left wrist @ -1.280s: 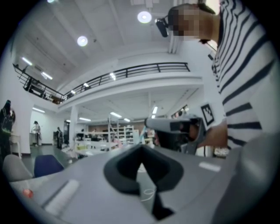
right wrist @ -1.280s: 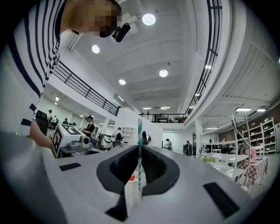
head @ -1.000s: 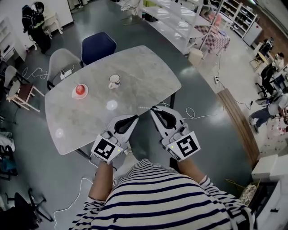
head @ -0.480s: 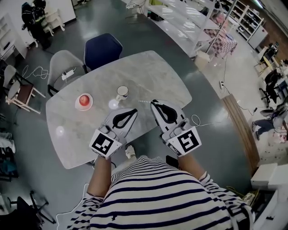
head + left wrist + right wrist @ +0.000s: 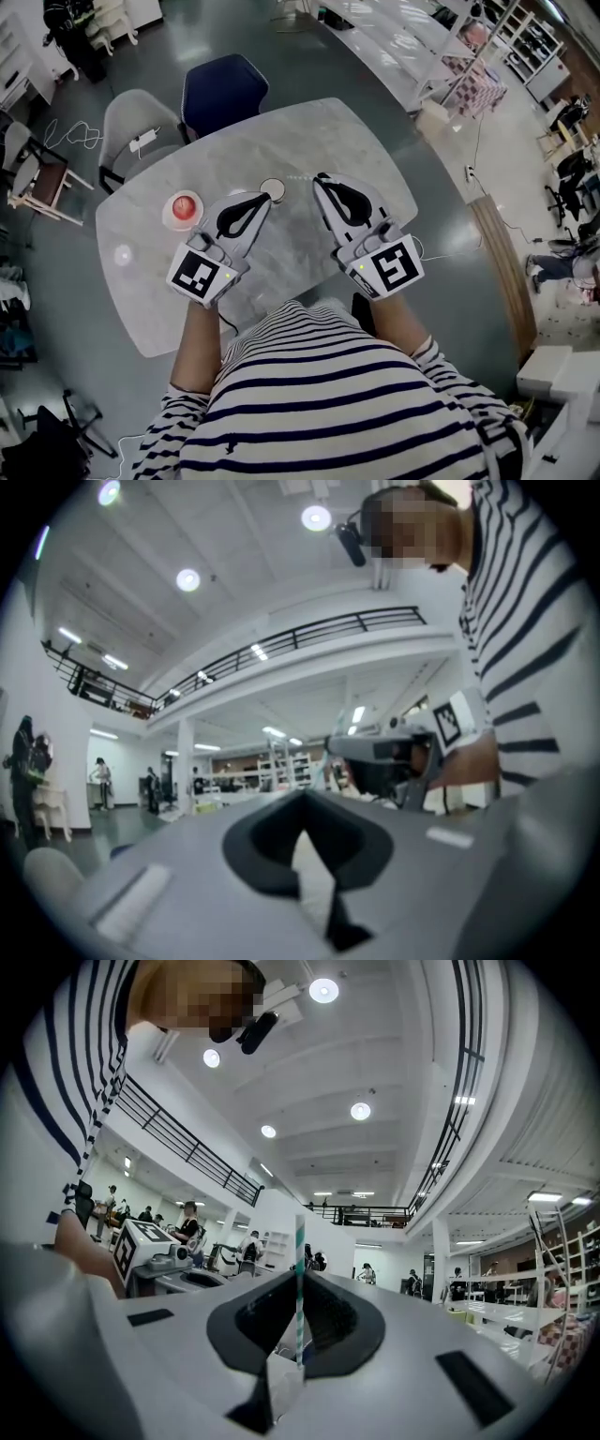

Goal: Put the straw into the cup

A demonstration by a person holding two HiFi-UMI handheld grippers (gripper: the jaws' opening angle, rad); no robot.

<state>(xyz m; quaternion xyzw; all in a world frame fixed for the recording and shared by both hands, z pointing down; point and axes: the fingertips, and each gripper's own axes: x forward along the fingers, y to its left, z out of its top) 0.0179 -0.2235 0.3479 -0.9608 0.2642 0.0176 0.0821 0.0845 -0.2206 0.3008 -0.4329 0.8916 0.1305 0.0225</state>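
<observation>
Your right gripper (image 5: 320, 179) is clamped on the striped straw (image 5: 299, 1288), which crosses its jaws and pokes left toward the cup (image 5: 273, 188) on the table (image 5: 319, 131). Your left gripper (image 5: 265, 199) is closed and empty, with its tip just beside the cup. A saucer (image 5: 184, 204) sits farther left, and 2 chairs (image 5: 223, 89) stand at the far edge.

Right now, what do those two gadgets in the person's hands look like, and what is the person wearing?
The left tool and right tool are each a light grey tapered shell with a black teardrop hollow on top and a cube of black-and-white square markers at the rear. The person wears a dark-and-white striped shirt.
</observation>
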